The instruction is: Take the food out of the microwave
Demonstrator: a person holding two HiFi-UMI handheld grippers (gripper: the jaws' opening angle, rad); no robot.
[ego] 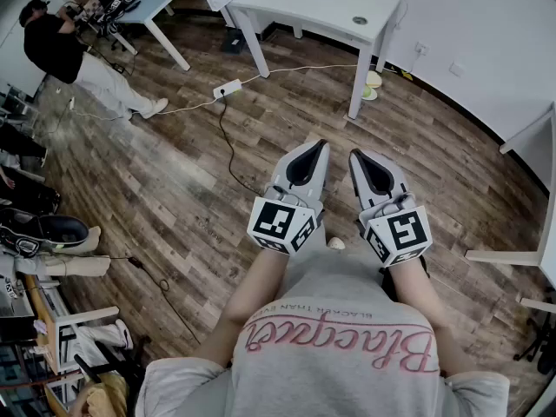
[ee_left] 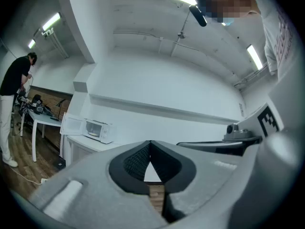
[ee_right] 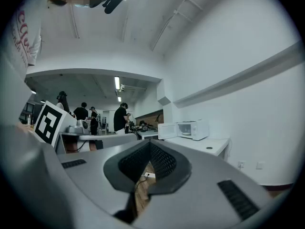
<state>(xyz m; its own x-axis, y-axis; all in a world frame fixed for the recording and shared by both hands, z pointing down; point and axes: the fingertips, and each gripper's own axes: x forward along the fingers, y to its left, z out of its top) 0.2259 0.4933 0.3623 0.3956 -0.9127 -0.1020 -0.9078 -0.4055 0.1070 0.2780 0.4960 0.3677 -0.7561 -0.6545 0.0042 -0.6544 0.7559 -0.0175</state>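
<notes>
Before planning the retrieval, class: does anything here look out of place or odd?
The microwave on the white table has its door swung open. A power strip with trailing cables lies loose on the wooden floor, a likely trip hazard. Nothing looks spilled.

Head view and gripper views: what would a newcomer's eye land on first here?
The left gripper and right gripper, side by side over the wood floor, fingers together and empty, fill the head view's middle. Far ahead, the white microwave stands door open on a white table.
</notes>
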